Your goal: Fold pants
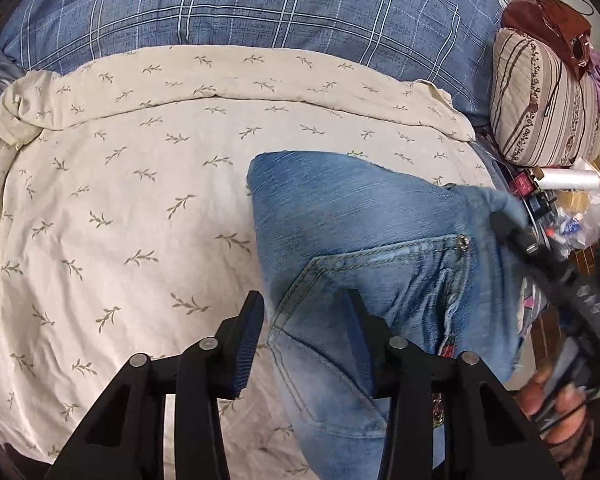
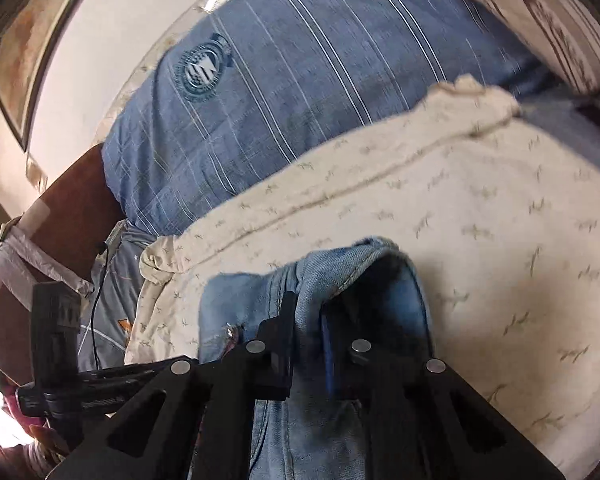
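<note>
On the cream bedsheet (image 1: 120, 200), jeans (image 1: 360, 232) pinched by right gripper (image 2: 308, 316), left gripper (image 1: 304, 312) spread.

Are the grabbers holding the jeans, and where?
The right gripper pinches a bunched fold at the edge of the jeans. The left gripper holds nothing; its jaws are open over the back pocket.

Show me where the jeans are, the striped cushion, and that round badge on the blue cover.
jeans (image 1: 360, 220): left wrist view, on the smooth denim above the back pocket.
striped cushion (image 1: 540, 100): left wrist view, on its striped side face.
round badge (image 2: 202, 68): right wrist view, on the emblem's centre.
</note>
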`<act>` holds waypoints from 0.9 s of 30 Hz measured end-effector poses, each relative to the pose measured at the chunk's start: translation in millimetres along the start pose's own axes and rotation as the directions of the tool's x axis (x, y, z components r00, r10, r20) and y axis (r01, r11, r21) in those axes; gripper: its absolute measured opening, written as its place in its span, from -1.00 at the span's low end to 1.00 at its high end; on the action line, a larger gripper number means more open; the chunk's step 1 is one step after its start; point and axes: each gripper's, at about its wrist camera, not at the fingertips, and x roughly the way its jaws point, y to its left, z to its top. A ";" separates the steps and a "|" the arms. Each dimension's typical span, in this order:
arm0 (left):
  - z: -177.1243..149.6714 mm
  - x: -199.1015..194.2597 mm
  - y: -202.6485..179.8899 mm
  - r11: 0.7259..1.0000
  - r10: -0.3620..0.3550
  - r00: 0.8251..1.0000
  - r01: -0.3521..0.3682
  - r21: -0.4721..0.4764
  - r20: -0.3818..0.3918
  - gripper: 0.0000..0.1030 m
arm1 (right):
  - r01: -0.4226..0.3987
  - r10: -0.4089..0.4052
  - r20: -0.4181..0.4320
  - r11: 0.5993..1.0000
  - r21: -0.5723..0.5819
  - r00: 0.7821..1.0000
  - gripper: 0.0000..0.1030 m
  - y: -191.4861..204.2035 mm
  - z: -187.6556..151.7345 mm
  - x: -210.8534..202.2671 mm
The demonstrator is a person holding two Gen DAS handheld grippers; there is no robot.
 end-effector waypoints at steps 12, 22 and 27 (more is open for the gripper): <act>21.4 34.8 -11.0 1.000 0.021 0.997 -0.021 0.001 -0.076 -0.23 | 0.081 -0.075 -0.092 0.994 0.070 0.993 -0.46 -54.2 -8.1 24.4; -22.7 22.2 39.9 0.955 -0.237 0.953 0.194 -0.222 -0.189 -0.25 | -0.102 0.125 -0.104 0.974 0.203 0.987 -0.13 -60.9 -62.5 -31.7; -13.7 11.4 25.0 0.959 -0.262 0.946 0.233 -0.161 -0.190 -0.45 | 0.000 -0.001 -0.029 0.999 -0.049 1.000 -0.75 -11.5 -59.7 -52.3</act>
